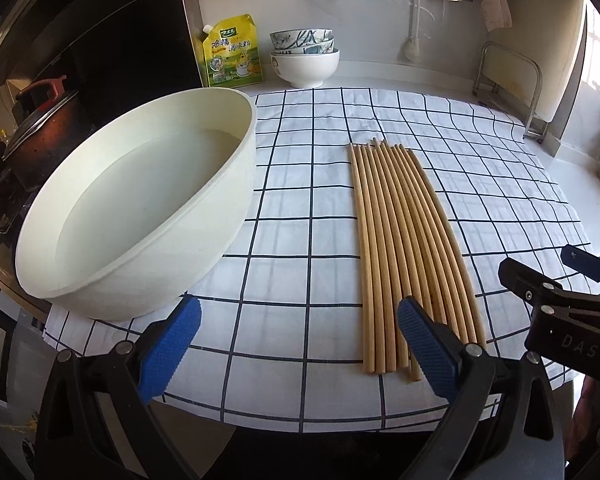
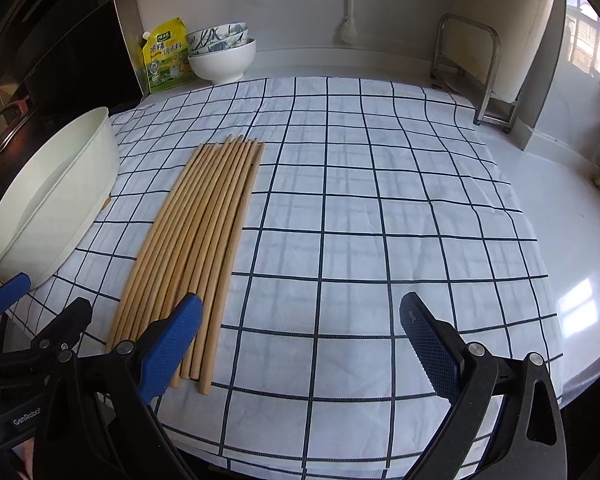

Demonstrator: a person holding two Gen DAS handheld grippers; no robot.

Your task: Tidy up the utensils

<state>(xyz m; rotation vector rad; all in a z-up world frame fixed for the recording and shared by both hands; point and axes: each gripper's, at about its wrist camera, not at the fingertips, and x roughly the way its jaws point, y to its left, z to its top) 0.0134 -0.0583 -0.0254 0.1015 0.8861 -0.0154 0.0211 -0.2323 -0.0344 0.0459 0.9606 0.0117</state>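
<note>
Several wooden chopsticks [image 1: 404,248] [image 2: 198,248] lie side by side in a neat row on the white checked cloth [image 1: 300,184] [image 2: 360,220]. A large cream basin [image 1: 140,216] [image 2: 48,204] holding water stands to their left. My left gripper [image 1: 300,344] hovers open near the cloth's front edge, its right finger over the near ends of the chopsticks. My right gripper [image 2: 300,340] is open too, with its left finger above the chopsticks' near ends. Nothing sits between either pair of fingers. In the left wrist view the right gripper [image 1: 560,276] shows at the right edge.
Stacked bowls [image 1: 304,56] [image 2: 222,52] and a yellow seasoning pouch [image 1: 232,52] [image 2: 166,56] stand at the back by the wall. A metal rack [image 1: 512,84] [image 2: 476,72] is at the back right. A dark pot [image 1: 32,132] sits on the stove to the left.
</note>
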